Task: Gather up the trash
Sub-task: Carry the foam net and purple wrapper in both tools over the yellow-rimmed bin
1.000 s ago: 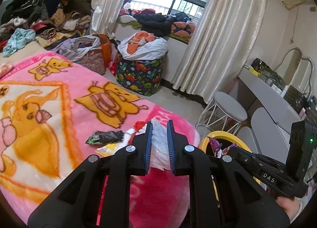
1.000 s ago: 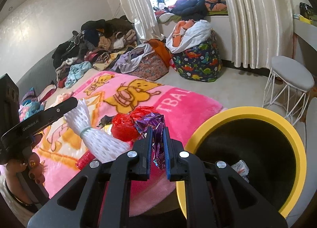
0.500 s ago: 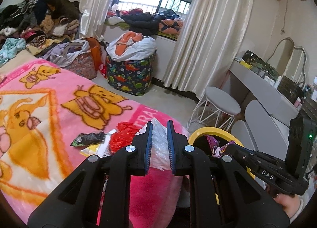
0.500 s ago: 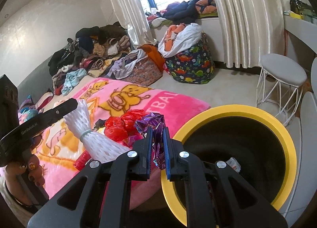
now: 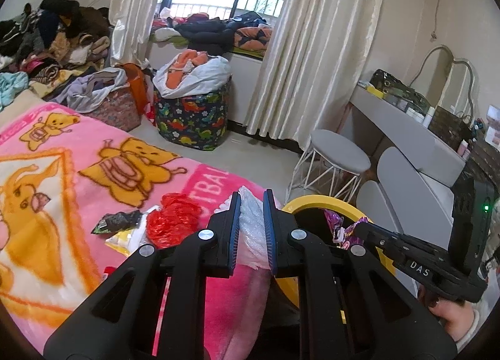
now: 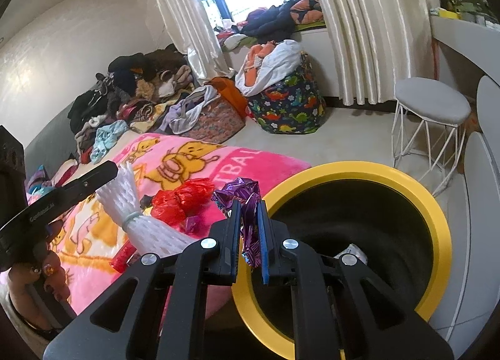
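My left gripper (image 5: pixel 252 203) is shut on a white foam net sleeve (image 5: pixel 253 228), held over the bed's edge beside the yellow-rimmed bin (image 5: pixel 315 200). In the right wrist view that sleeve (image 6: pixel 140 219) hangs from the left gripper (image 6: pixel 115 171) at the left. My right gripper (image 6: pixel 248 207) is shut on a crumpled purple foil wrapper (image 6: pixel 247 194), just at the near-left rim of the bin (image 6: pixel 431 213). The bin's dark inside holds a pale scrap (image 6: pixel 354 250). On the pink blanket (image 5: pixel 78 153) lie a red plastic bag (image 5: pixel 172 222), a dark snack wrapper (image 5: pixel 117 221) and a yellow-white packet (image 5: pixel 125 238).
A white wire stool (image 6: pixel 431 122) stands behind the bin. A dinosaur-print laundry basket (image 5: pixel 193 116) and heaps of clothes (image 6: pixel 131 91) sit by the curtained window. A grey vanity desk (image 5: pixel 406 128) runs along the right wall. A person's hand (image 5: pixel 453 316) holds the right gripper.
Both grippers have moved sideways toward the bin, each keeping its load. The bin now fills more of the right wrist view and the red bag has slid left of the left fingers.
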A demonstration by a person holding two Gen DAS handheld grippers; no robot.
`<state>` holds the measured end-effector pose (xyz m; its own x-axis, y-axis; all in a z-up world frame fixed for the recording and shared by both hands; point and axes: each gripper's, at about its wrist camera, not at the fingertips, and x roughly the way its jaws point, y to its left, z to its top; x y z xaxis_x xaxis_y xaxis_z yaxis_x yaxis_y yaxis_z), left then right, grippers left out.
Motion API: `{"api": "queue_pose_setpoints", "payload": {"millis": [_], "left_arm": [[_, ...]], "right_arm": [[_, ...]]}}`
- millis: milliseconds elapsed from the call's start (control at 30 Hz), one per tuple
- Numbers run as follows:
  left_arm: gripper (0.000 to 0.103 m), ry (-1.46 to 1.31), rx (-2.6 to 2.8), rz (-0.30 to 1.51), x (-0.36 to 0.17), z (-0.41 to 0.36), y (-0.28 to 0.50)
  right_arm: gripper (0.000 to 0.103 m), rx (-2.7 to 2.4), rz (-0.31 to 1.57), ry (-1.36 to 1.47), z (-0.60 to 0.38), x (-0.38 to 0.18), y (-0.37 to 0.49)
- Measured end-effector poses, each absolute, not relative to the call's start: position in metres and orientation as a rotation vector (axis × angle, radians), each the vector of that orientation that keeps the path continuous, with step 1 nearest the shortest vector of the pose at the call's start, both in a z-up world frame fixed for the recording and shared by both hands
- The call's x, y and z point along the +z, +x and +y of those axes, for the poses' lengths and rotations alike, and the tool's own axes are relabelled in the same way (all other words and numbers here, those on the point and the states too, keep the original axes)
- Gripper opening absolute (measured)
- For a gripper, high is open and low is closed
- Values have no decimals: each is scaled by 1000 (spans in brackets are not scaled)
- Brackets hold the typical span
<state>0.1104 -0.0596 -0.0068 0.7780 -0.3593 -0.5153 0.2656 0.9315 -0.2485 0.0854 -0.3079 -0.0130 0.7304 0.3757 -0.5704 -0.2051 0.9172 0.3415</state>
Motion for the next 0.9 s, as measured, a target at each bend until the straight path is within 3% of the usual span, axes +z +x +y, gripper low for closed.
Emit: {"api": "queue_pose_setpoints", "payload": {"millis": [900], "left_arm": [[10,-63,-421,624,-22,-126,112]], "right_arm": [[10,205,680,368,-366,-29,80]]}}
